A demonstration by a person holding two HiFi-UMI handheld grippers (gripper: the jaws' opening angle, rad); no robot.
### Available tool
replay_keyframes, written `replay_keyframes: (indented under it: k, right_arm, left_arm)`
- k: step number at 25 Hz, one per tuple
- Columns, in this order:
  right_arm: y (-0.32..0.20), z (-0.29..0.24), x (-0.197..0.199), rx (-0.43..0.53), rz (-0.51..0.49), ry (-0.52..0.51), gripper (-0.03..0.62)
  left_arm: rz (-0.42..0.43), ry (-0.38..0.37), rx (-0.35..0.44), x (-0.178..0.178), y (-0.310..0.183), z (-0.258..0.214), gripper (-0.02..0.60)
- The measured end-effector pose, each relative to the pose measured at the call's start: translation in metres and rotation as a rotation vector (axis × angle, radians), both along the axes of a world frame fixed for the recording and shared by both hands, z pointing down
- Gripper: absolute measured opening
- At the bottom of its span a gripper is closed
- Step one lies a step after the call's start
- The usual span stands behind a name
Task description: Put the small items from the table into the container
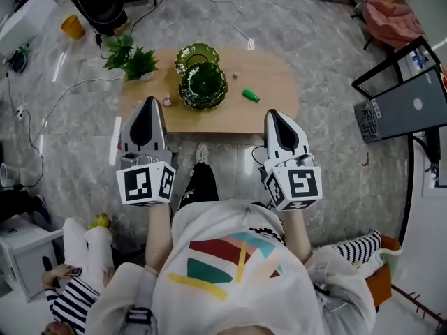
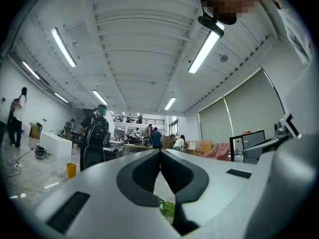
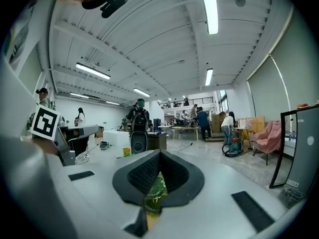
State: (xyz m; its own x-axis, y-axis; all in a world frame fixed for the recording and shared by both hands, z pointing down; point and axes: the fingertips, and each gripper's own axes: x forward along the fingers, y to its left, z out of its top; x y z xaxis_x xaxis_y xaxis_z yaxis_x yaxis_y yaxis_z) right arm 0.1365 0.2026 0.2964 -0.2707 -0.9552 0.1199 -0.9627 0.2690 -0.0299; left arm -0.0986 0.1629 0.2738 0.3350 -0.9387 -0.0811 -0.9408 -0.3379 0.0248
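Head view: both tools are held over the near edge of the table (image 1: 269,72). The left gripper (image 1: 148,103) and right gripper (image 1: 274,115) are each clenched and carrying nothing. The container I take to be the green glass bowl (image 1: 221,89) at mid-table, with a second green dish (image 1: 196,56) just behind it. Nothing has been collected yet: the green piece (image 1: 250,95) lies right of the bowl, a pale piece (image 1: 167,101) lies just left of it, and another small piece (image 1: 235,75) sits farther back. To do this step well, I should part the jaws before descending, tip the nose down (both tools sit near level), and take the nearest item on each side, right for green and left for pale. Left gripper view: the left gripper (image 2: 160,151) has its tips meeting and nothing between them. A scrap of green foliage (image 2: 167,209) shows below, possibly the potted plant (image 1: 133,60), though the view is too narrow to be sure. Right gripper view: the right gripper (image 3: 159,152) is closed and empty, with green glass (image 3: 156,192) beyond the jaws. Only the head view shows the items, and only the gripper views confirm that the tips touch.
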Motion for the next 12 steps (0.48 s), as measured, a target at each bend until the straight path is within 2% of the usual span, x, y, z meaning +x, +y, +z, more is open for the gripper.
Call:
replay_keyframes:
  k: [4, 7, 12]
  right_arm:
    - [-0.094, -0.014, -0.023, 0.015, 0.01, 0.009, 0.012]
    - [-0.155, -0.026, -0.038, 0.022, 0.013, 0.014, 0.012]
    - [-0.226, -0.027, -0.045, -0.004, 0.022, 0.021, 0.012]
  left_arm:
    - [0.016, 0.029, -0.018, -0.022, -0.093, 0.001, 0.009]
    - [0.033, 0.01, -0.018, -0.034, -0.157, -0.006, 0.009]
    - [0.061, 0.01, -0.022, -0.041, -0.229, -0.013, 0.009]
